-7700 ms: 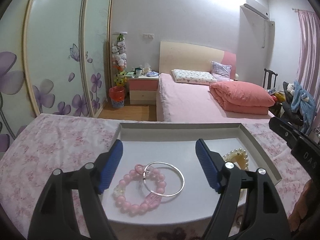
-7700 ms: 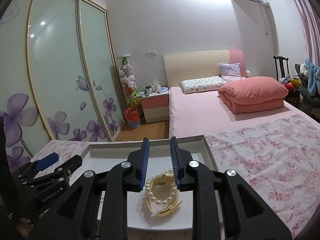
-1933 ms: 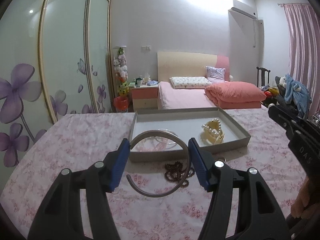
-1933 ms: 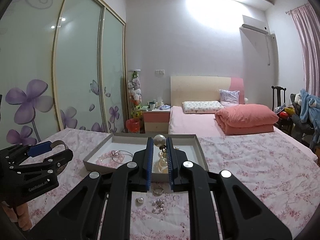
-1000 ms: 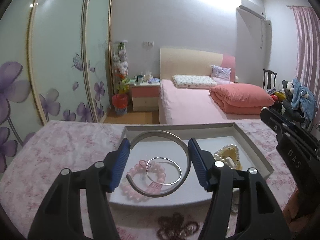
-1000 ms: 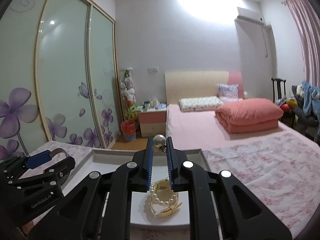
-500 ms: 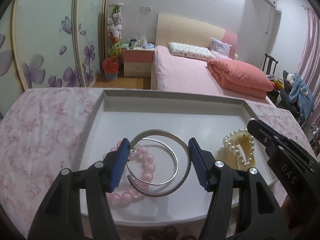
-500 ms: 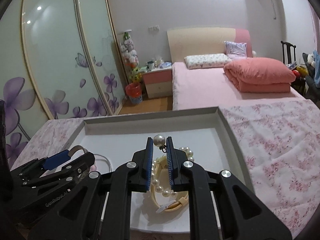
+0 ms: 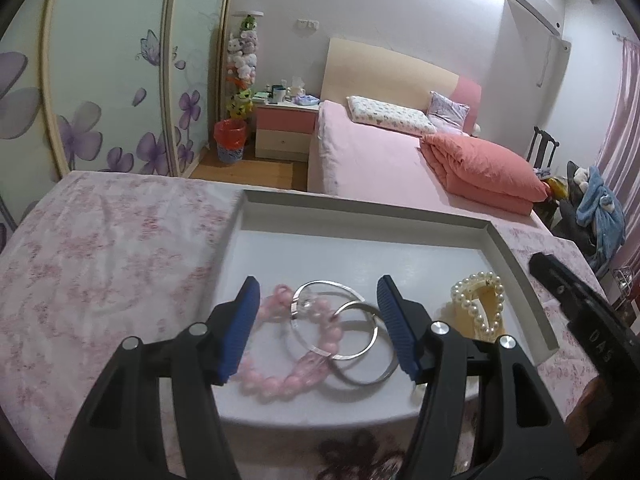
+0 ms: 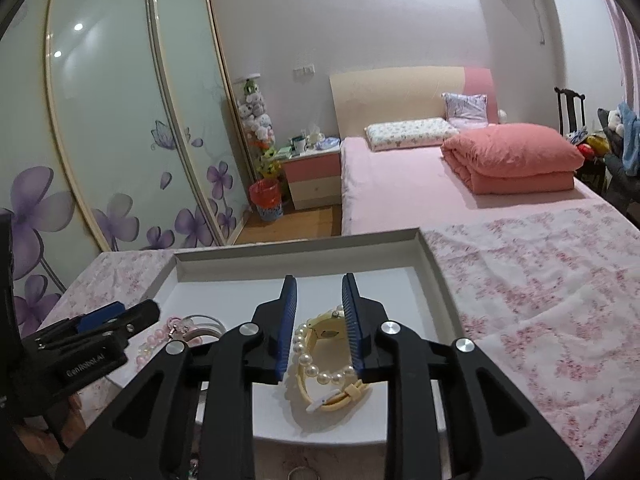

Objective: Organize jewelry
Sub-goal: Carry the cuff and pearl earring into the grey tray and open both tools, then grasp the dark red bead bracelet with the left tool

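Left gripper (image 9: pixel 318 292) points down into the white tray (image 9: pixel 360 208). Its jaws are apart with nothing clamped. Under the gap lies a pink bead bracelet (image 9: pixel 272 384), reaching out from the left finger. A thin silver bangle (image 9: pixel 320 283) lies across the bracelet. A thicker open silver bangle (image 9: pixel 360 382) overlaps both and sits close against the right finger; cannot tell if it touches that pad. It does not reach the left pad.

To the right of this gripper, outside its fingers, a cream hair clip with pearls (image 9: pixel 480 308) lies in the same tray.

Right gripper (image 10: pixel 318 300) is also over the tray, beside the left one. Its jaws have just been opening and now stand a little apart. The pearl clip lies on the tray floor below the gap, partly hidden by the right finger, and the pads are not pressing on it.

The tray sits on a pink floral cloth (image 9: pixel 120 240). Something dark and blurred (image 9: pixel 352 452) lies on the cloth on the near side of the tray, under the left gripper's body.
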Demonstrator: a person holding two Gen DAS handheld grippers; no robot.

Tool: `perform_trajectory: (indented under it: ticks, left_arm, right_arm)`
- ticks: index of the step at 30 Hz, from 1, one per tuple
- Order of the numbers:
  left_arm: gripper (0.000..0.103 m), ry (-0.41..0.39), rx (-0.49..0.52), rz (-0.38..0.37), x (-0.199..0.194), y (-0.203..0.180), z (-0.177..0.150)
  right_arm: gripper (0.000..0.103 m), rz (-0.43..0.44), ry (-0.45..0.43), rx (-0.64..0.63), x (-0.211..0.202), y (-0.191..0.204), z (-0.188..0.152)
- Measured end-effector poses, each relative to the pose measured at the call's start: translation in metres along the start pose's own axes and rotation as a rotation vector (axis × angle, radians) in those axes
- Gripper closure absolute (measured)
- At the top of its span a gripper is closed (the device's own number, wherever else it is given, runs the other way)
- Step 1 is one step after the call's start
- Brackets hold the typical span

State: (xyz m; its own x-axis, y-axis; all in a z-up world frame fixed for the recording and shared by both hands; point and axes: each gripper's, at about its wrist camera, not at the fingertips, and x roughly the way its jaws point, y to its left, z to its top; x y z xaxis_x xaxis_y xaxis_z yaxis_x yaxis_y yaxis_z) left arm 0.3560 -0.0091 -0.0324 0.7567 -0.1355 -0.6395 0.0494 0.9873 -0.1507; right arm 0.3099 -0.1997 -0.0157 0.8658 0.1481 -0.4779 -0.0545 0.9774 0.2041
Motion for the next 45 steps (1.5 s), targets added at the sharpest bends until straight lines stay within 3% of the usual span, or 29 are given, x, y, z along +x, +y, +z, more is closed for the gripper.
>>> perform_trajectory:
  ticks: [8, 13, 19, 28, 30, 33, 35, 38, 45]
  left_arm:
    - [0.036, -0.015, 0.047, 0.014, -0.045, 0.019, -0.025]
    - [0.03, 0.031, 0.094, -0.022, -0.06, 0.02, -0.054]
    - [0.029, 0.142, 0.123, -0.083, -0.046, 0.001, -0.079]
    - [0.029, 0.257, 0.211, -0.02, -0.009, -0.038, -0.097]
    - [0.029, 0.25, 0.228, -0.005, -0.007, -0.041, -0.1]
    - [0.045, 0.225, 0.246, -0.014, -0.01, -0.046, -0.104]
    - [0.07, 0.216, 0.243, -0.018, -0.01, -0.047, -0.101]
    - [0.09, 0.21, 0.221, -0.021, -0.009, -0.044, -0.098]
    - [0.092, 0.204, 0.162, 0.016, -0.014, -0.012, -0.093]
  right_arm:
    - [0.078, 0.016, -0.046, -0.011, -0.045, -0.002, -0.002]
    - [0.078, 0.025, -0.041, -0.026, -0.065, -0.003, -0.015]
    - [0.078, 0.03, -0.012, -0.03, -0.076, -0.004, -0.034]
    - [0.078, 0.036, 0.018, -0.003, -0.076, -0.009, -0.052]
    - [0.078, 0.034, 0.02, 0.002, -0.076, -0.012, -0.052]
    - [0.078, 0.031, 0.02, 0.015, -0.075, -0.015, -0.052]
    - [0.078, 0.032, 0.024, 0.022, -0.074, -0.017, -0.053]
    - [0.078, 0.033, 0.032, 0.021, -0.073, -0.017, -0.055]
    - [0.078, 0.027, 0.053, 0.012, -0.076, -0.023, -0.058]
